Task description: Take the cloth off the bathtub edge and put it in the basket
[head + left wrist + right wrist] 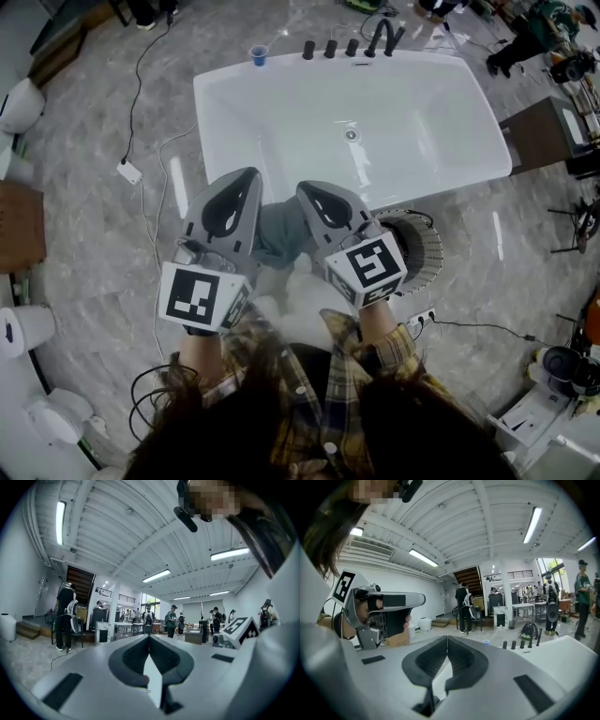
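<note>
On grey floor point(94, 178), white bathtub point(217, 89), basket point(428, 255)

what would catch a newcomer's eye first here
The big white bathtub fills the upper middle of the head view. In front of it the left gripper and right gripper, both shut and empty, flank a grey cloth on the near tub edge, with a basket just right of them.

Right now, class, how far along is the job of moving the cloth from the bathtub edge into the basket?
Done: nothing yet; the grey cloth hangs over the bathtub's near edge. In hand: nothing; the left gripper and right gripper flank it, fingers shut and empty. Left: grasp the cloth, lift it, drop it in the basket on the right.
</note>
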### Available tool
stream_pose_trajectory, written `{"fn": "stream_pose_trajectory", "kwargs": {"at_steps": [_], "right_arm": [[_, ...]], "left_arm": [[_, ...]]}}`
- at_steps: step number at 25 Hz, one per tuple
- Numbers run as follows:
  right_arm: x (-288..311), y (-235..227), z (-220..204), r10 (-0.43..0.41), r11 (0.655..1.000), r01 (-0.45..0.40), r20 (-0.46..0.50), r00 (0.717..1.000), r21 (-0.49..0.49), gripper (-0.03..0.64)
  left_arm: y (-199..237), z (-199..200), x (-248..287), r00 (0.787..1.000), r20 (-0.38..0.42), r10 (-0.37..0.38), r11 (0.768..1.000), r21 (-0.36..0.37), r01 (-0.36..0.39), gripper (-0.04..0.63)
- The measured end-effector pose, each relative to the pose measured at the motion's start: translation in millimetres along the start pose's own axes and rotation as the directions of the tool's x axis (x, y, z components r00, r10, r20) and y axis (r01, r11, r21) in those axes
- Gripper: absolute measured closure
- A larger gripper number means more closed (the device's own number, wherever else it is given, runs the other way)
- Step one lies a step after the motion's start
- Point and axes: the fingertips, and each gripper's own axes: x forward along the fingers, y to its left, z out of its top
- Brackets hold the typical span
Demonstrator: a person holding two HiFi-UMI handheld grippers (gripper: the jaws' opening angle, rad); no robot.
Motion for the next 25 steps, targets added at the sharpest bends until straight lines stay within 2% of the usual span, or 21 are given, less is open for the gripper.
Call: {"fn": "stream_pose_trajectory", "kwargs": {"at_steps": [8, 16, 25], "right_arm": [[16.8, -47.5, 9.7, 0.088, 0.996, -0.088, 0.001, 0.996, -0.029, 0.600], [34.3, -37.7, 5.6, 0.161, 0.986, -0.162, -0.027, 0.987, -0.042, 0.600], [45.4, -26.5, -7.5, 0.152, 0.988, -0.154, -0.074, 0.986, -0.023, 0.600]], "left_arm": [[-5.5, 3.6, 51.0, 0.998, -0.001, 0.070, 0.997, -0.013, -0.070, 0.577], [6.2, 1.2, 54.3, 0.994, -0.015, 0.112, 0.993, -0.030, -0.113, 0.577], [36.1, -7.8, 33.6, 0.988, -0.039, 0.152, 0.987, -0.054, -0.154, 0.577]]}}
